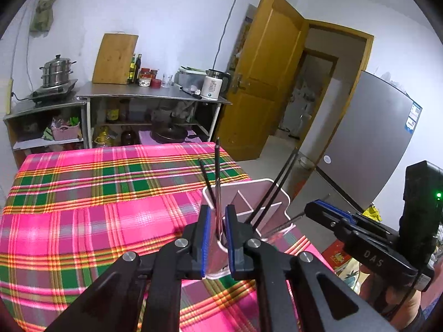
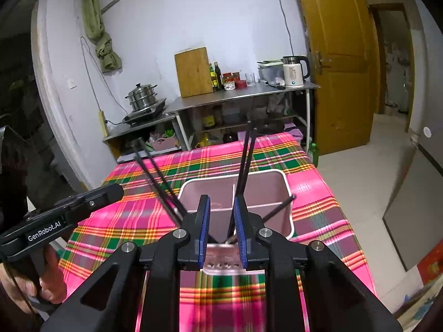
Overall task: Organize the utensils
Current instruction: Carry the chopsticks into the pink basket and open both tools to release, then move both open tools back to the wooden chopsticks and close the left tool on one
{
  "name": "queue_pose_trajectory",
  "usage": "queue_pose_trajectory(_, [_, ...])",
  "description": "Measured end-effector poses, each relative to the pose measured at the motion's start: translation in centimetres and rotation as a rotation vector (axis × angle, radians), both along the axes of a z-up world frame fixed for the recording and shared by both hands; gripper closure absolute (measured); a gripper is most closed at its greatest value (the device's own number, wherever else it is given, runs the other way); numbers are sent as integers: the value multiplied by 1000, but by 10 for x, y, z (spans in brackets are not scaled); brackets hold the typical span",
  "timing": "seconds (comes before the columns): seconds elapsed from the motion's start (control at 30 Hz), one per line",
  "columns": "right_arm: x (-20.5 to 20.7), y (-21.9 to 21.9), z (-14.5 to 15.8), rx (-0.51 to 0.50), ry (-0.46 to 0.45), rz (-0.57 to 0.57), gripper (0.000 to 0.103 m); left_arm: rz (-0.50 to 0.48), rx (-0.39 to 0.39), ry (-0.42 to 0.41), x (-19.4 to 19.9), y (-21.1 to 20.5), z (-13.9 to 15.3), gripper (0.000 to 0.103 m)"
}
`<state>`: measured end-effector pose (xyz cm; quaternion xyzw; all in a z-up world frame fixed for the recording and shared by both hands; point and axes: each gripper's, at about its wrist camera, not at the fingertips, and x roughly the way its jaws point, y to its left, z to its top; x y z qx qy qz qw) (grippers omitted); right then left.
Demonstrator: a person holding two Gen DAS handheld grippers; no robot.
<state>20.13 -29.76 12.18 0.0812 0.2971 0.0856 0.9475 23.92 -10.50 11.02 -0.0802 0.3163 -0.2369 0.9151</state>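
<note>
i am working two handheld grippers over a counter covered in a pink, green and orange plaid cloth.

nearest the left wrist camera, at the bottom centre of its frame, the left gripper has its blue pads slightly apart. a dark chopstick stands upright in the gap between them. i cannot tell whether the pads touch it or have let go.

in the right wrist view, the right gripper sits bottom centre with a clear gap between its pads. i see nothing pinched there; a pair of chopsticks rises just past its right pad.

just beyond both grippers stands the pink utensil holder, a rounded rectangular bin with white dividers, in the middle of each frame. its near compartment shows drain holes in the bottom. several black chopsticks lean in it already: two tilting to the upper left, the pair near the centre, and another lying low against the right rim.

as i judge it, the sorting is well along, since i see no loose utensils on the cloth. what may remain is releasing the last stick and drawing back.

farther off, in the upper part of each frame, are a steel shelf with a kettle, a cutting board and a steamer pot, then a wooden door.
</note>
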Motion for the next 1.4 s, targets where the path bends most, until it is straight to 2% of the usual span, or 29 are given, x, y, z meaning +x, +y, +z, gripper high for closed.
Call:
queue_pose_trajectory(0.4, [-47,31,-5,-27,-11,76,85,35,22,-2,-52,23,-11,93])
queue_pose_trajectory(0.73, [-69,47,-30,-12,31,118,85,63,54,28,-85,39,-38,93])
queue_pose_trajectory(1.3, [-68,75,-71,-6,125,181,85,121,73,157,-85,64,-94,93])
queue_pose_trajectory(1.4, [-65,77,-79,-5,143,188,85,130,80,180,-80,67,-104,89])
